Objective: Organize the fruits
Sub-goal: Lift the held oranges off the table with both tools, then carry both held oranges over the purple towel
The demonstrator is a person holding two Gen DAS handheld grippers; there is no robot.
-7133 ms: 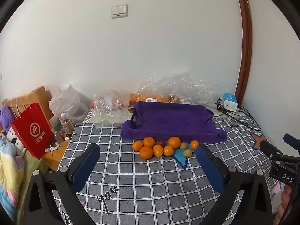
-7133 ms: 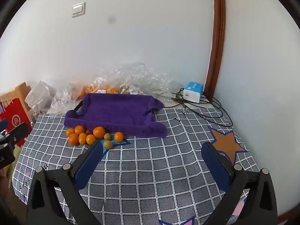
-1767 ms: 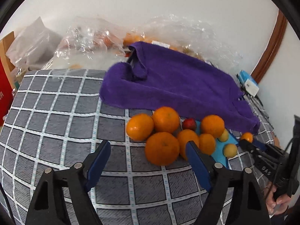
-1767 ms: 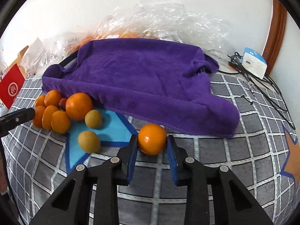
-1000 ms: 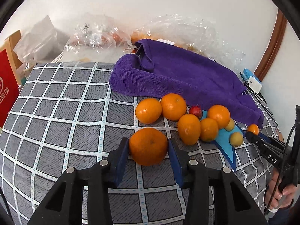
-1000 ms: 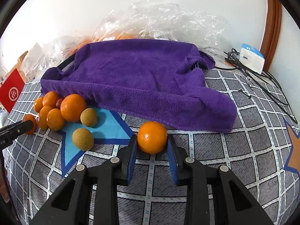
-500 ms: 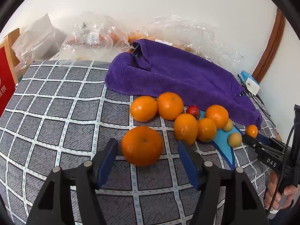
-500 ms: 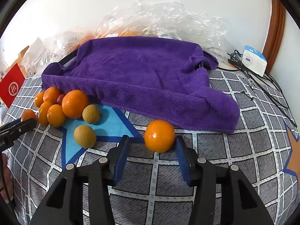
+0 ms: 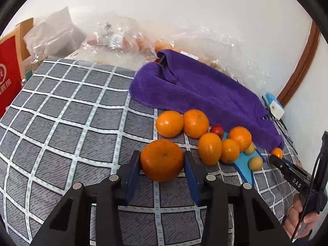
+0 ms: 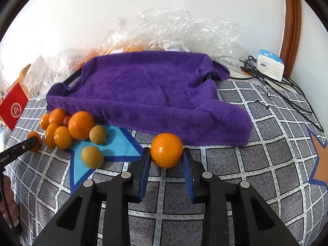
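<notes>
On the left, my left gripper (image 9: 163, 165) clasps a large orange (image 9: 162, 160) on the grey checked cloth (image 9: 61, 127), near side of the fruit pile (image 9: 207, 135). Right of that, 2 greenish fruits (image 10: 92, 156) lie on the blue star. Further right, my right gripper (image 10: 166, 161) grips a smaller orange (image 10: 166, 150) just in front of the purple towel (image 10: 147, 90).

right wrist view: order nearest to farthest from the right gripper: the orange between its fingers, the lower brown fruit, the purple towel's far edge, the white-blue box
1. orange, between the right gripper fingers.
2. lower brown fruit, left, on the blue star.
3. purple towel far edge, straight ahead.
4. white-blue box, far right by the wall.
</notes>
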